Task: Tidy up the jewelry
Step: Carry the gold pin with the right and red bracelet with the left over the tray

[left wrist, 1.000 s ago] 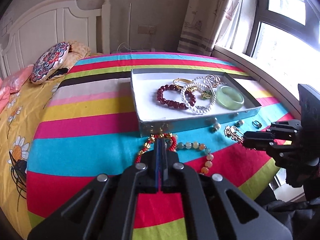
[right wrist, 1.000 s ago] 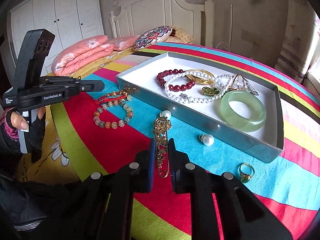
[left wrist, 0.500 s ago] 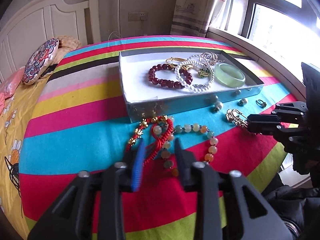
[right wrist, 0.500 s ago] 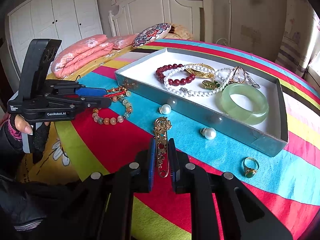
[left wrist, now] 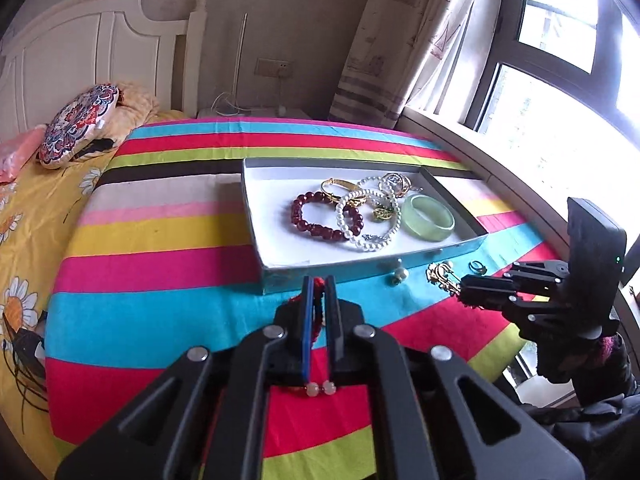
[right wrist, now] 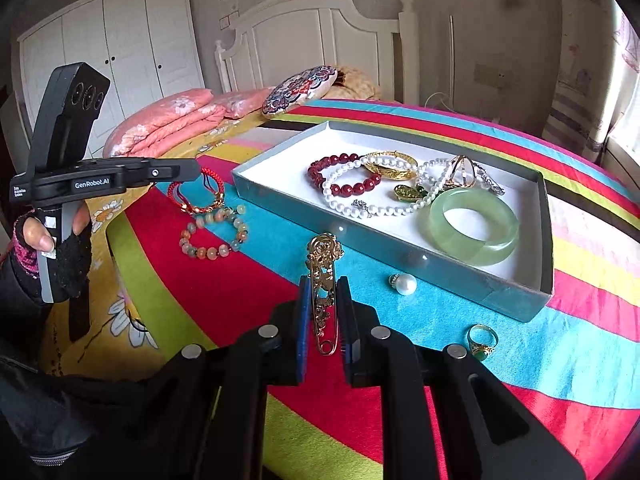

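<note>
Now L tool (left wrist: 319, 284) is nearly closed, fingers pinching the red cord bracelet (right wrist: 198, 194); in R view the cord hangs from its tips, lifted above the striped bedspread (right wrist: 248, 292), w/ its lower end by the pastel bead bracelet (right wrist: 214, 232) lying flat beneath. R tool (right wrist: 325, 284) is closed to a narrow gap on the gold brooch pin (right wrist: 324, 276), which lies lengthwise between the fingers, ornate end pointing toward the box (right wrist: 516, 296). Box holds a dark red bead bracelet (right wrist: 344, 176), pearl strand (right wrist: 360, 204), gold bangle (right wrist: 390, 168), green jade bangle (right wrist: 474, 226) & smaller pieces. Outside, just beside box front wall: pearl earring (right wrist: 404, 283); green-stone ring (right wrist: 482, 342) near the box corner.
</note>
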Motion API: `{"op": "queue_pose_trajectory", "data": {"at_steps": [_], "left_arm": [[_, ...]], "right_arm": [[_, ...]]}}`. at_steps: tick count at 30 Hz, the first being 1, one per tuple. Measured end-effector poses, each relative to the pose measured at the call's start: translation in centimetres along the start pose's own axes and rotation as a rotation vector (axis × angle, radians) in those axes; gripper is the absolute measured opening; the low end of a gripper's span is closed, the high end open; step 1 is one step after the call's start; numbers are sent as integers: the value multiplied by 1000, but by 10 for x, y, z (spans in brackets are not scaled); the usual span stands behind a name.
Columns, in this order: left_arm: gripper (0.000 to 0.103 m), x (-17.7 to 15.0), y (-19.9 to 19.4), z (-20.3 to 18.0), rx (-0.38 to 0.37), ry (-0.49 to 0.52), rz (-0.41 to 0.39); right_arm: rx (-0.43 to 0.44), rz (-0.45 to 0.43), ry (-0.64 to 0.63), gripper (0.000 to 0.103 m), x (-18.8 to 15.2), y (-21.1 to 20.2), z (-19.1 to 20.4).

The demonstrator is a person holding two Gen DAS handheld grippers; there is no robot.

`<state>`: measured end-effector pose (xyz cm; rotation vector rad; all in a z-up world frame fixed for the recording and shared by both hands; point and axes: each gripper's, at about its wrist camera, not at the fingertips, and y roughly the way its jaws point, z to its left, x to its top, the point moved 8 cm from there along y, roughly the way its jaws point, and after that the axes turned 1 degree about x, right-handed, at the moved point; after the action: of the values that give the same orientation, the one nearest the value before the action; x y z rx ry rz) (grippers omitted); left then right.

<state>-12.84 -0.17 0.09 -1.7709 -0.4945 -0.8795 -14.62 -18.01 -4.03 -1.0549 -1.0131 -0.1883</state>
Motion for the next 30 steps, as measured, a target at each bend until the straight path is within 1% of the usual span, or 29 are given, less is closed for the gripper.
{"op": "queue_pose_trajectory", "data": {"at_steps": [4,10,17,25,30], "left_arm": [[5,1,-2,1,33,12,-12],[5,11,-11,5,38,12,-40],[5,35,-29,-2,29,40,-98],[5,58,-14,-12,27,89,-93],[5,80,10,-17,46,131,-81]], "right_arm": [[0,1,5,14,-1,0,-1],[-6,-29,17,14,6,-7,-5],[-24,-62,28,14,12,-16,-10],[-57,-85,34,14,34,-18,-21],[-84,-52,35,14,48,1,-29]]}}
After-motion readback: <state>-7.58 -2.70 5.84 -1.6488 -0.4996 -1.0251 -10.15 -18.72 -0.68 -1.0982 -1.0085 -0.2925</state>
